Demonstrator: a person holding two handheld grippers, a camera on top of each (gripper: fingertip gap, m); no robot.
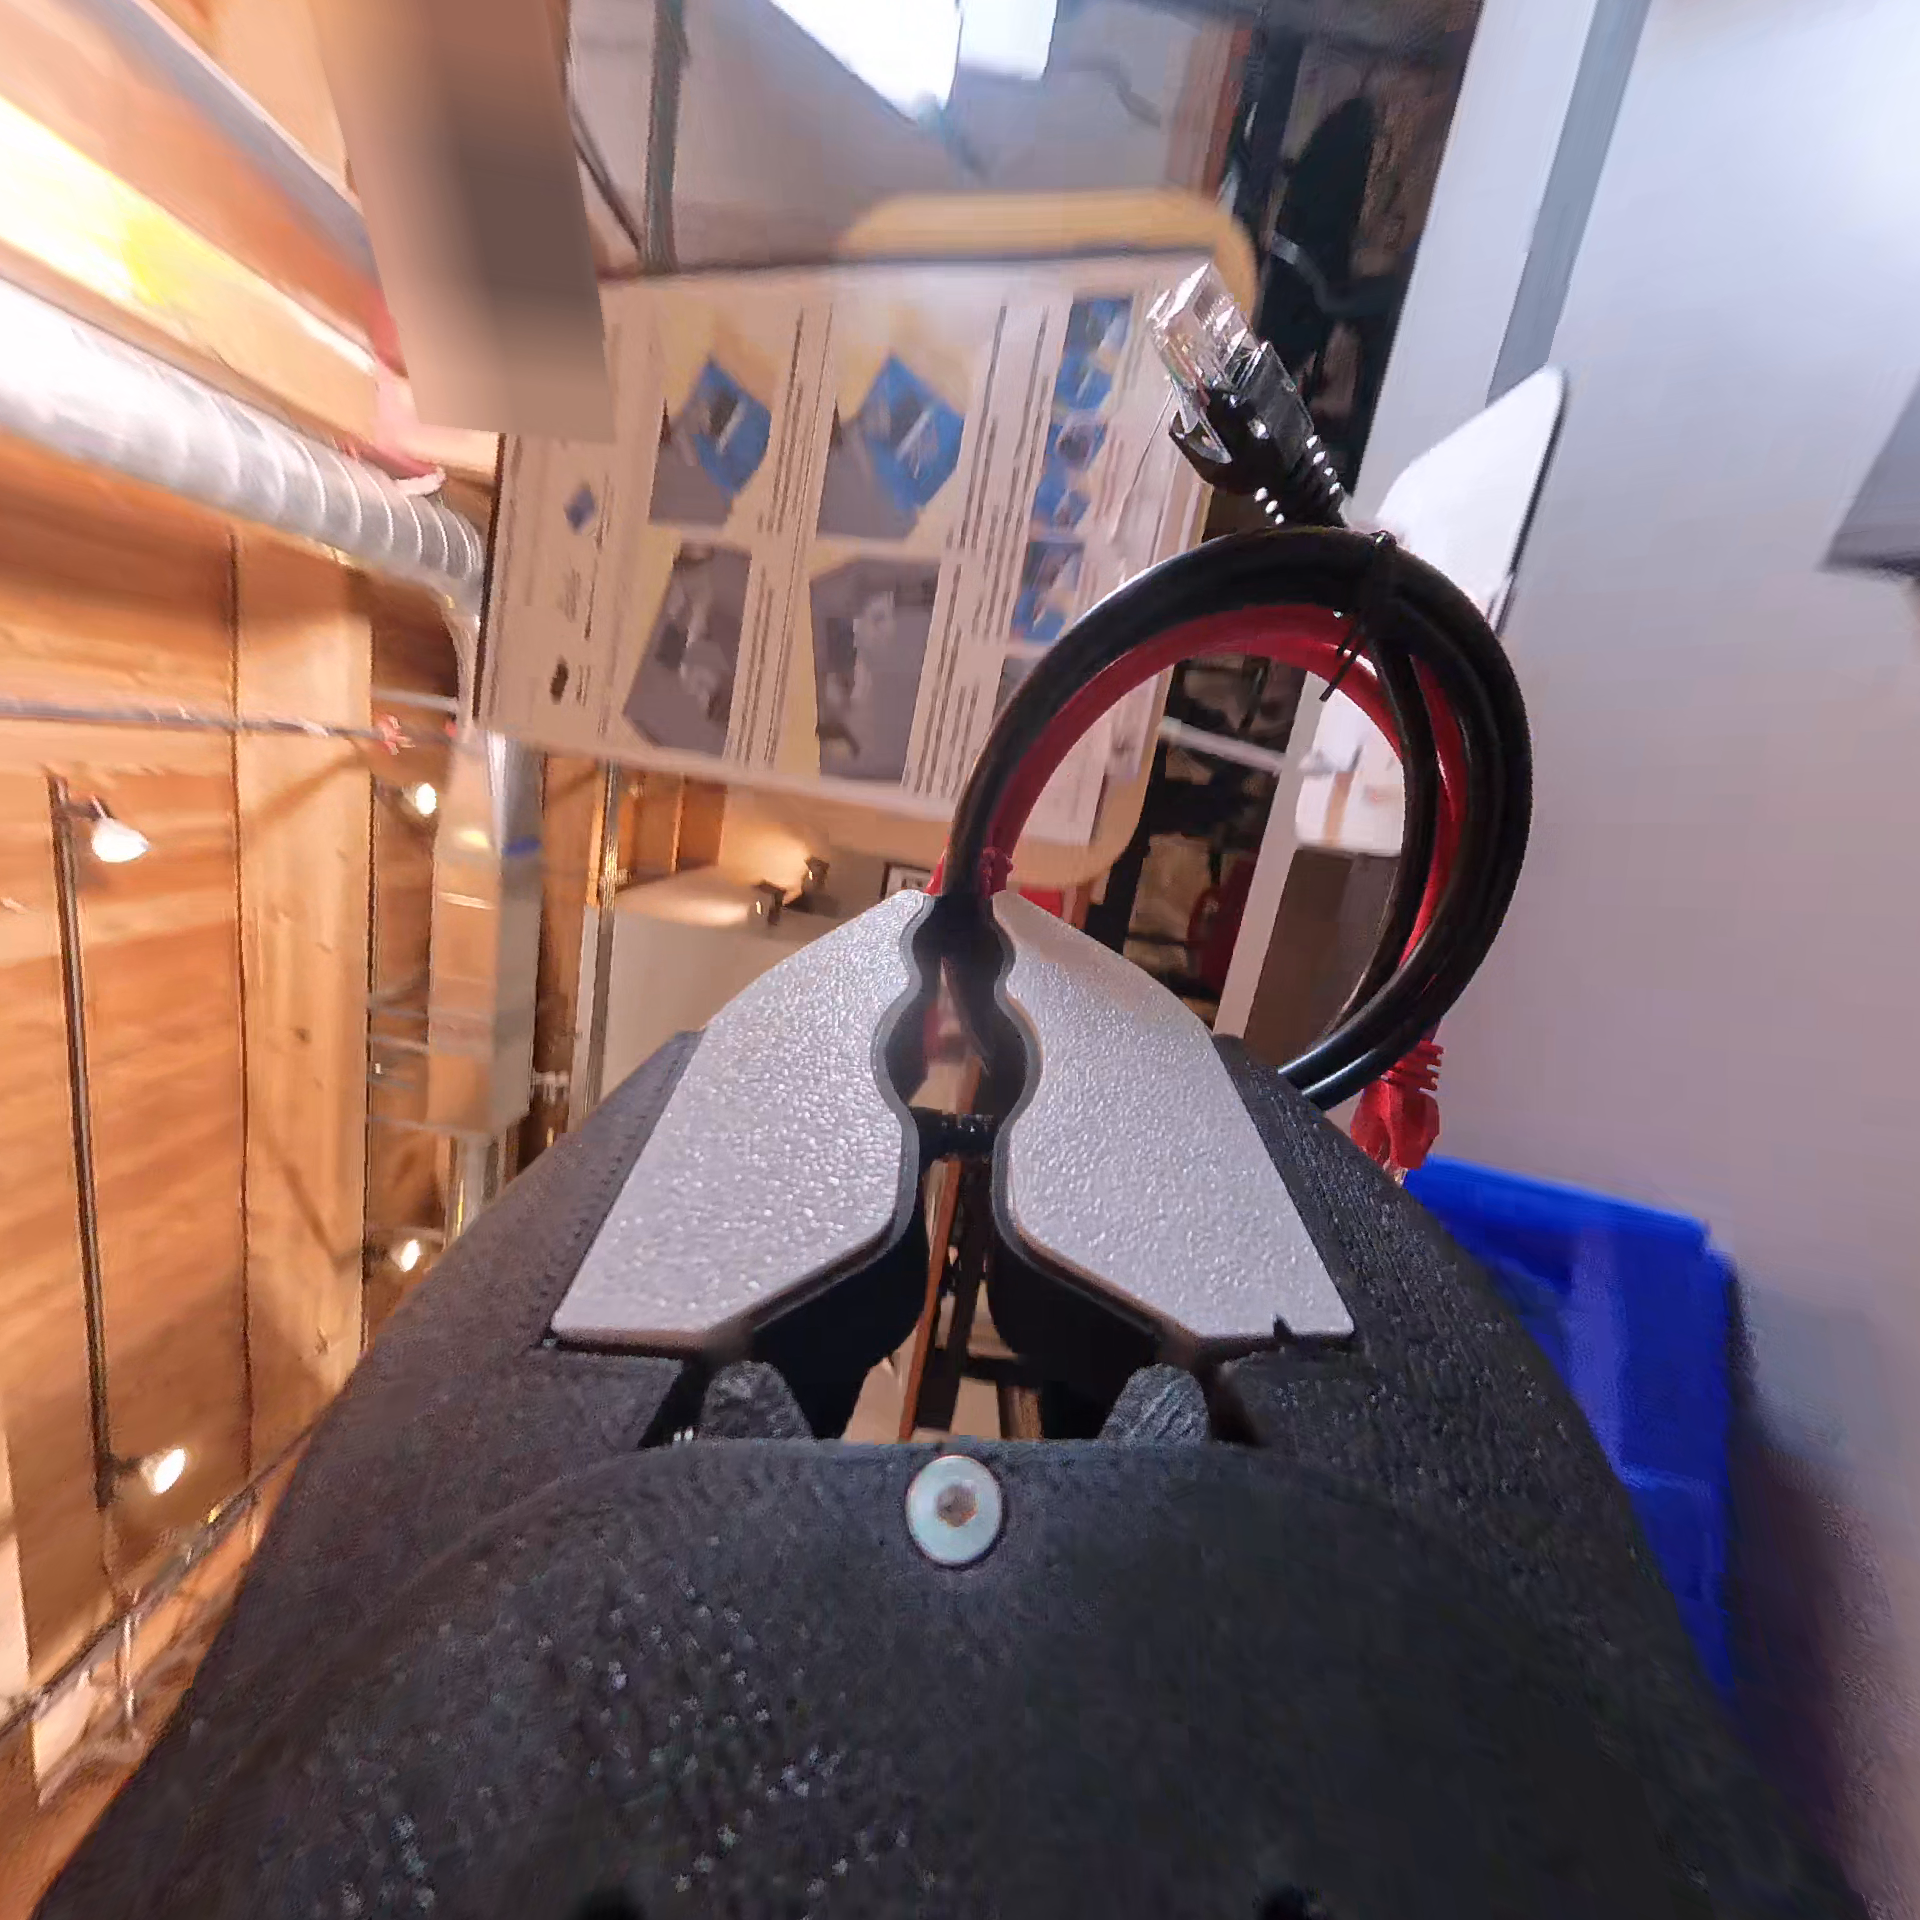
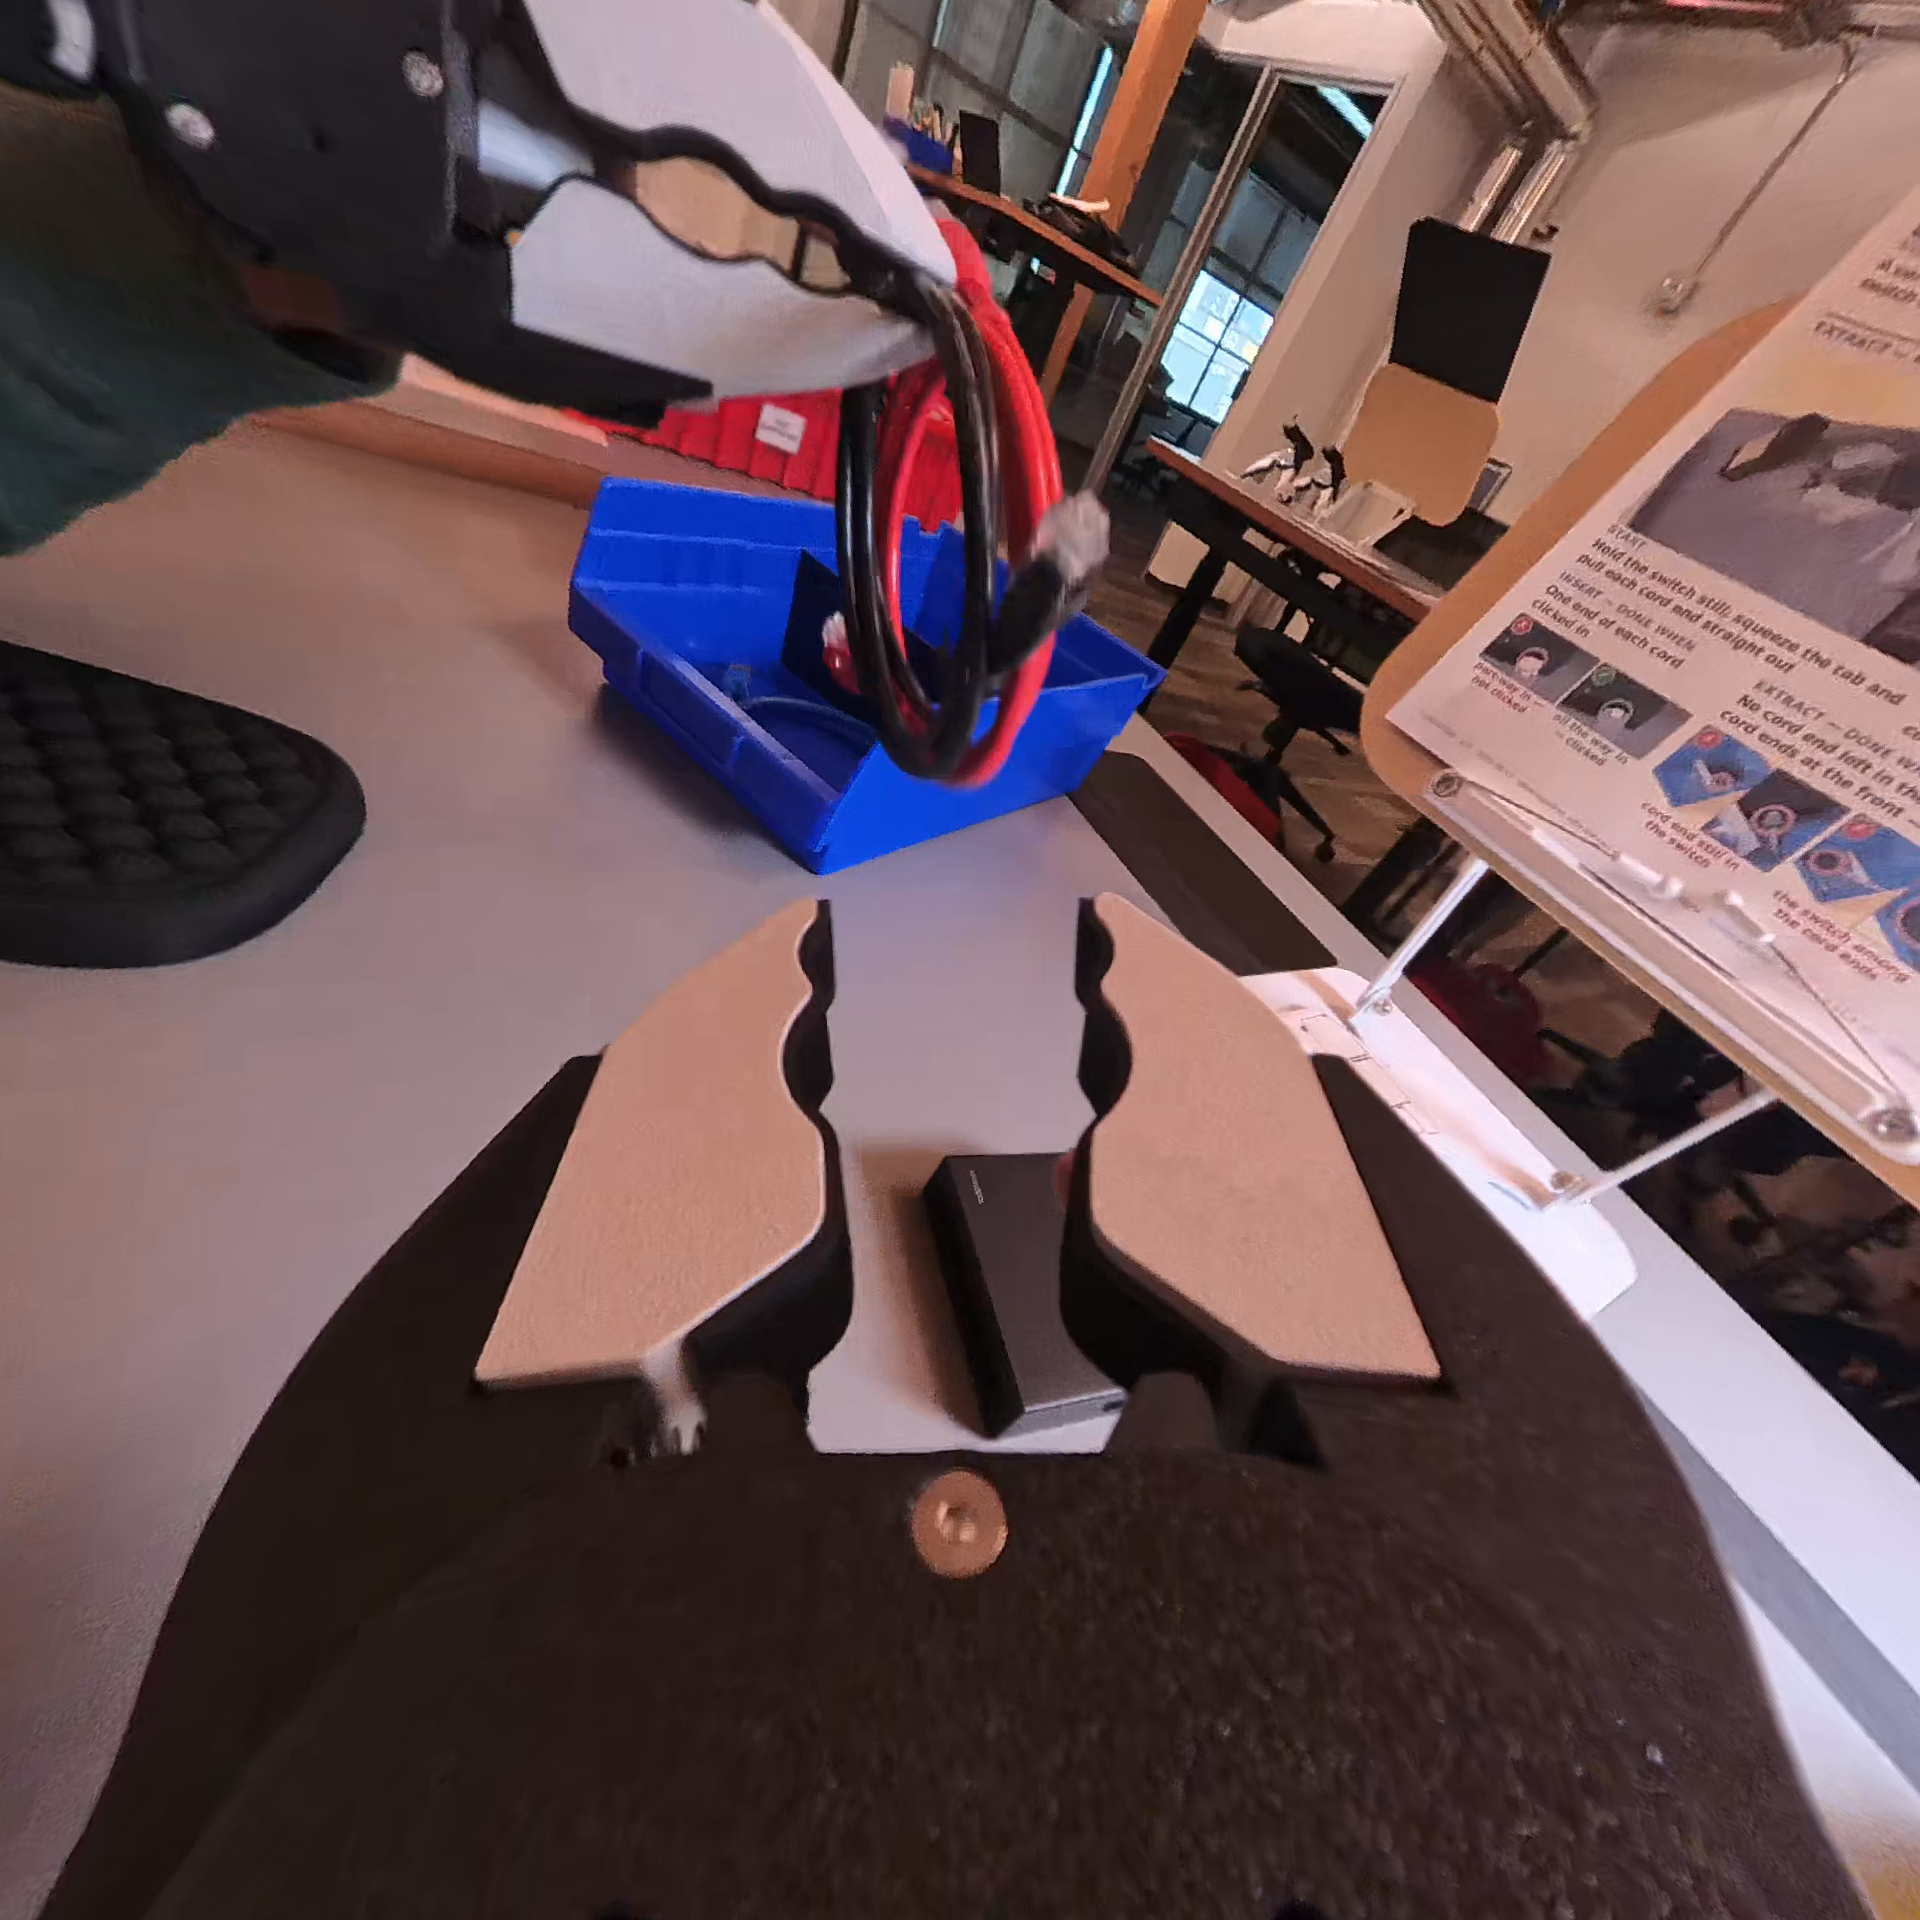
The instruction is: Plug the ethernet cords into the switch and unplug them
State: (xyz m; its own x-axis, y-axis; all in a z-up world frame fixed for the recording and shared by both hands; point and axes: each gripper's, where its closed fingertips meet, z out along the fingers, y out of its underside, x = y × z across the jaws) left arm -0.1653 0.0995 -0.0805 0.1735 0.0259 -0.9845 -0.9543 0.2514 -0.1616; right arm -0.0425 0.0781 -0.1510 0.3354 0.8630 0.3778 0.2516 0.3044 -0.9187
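Left claw clamped on coiled black and red cords; right claw apart above, apparently, the switch.

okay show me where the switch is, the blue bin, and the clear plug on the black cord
switch [image 2: 1013,1288]: right wrist view, on its dark top face.
blue bin [image 2: 831,790]: right wrist view, on its outer front wall.
clear plug [image 1: 1205,332]: left wrist view, on its transparent body.

The left gripper is raised well above the blue bin, its jaws pinched together at the tips on a coiled bundle of black and red cords that hangs from them. The right gripper sits lower and nearer than the bin, level over the table, jaws spread apart and holding nothing.
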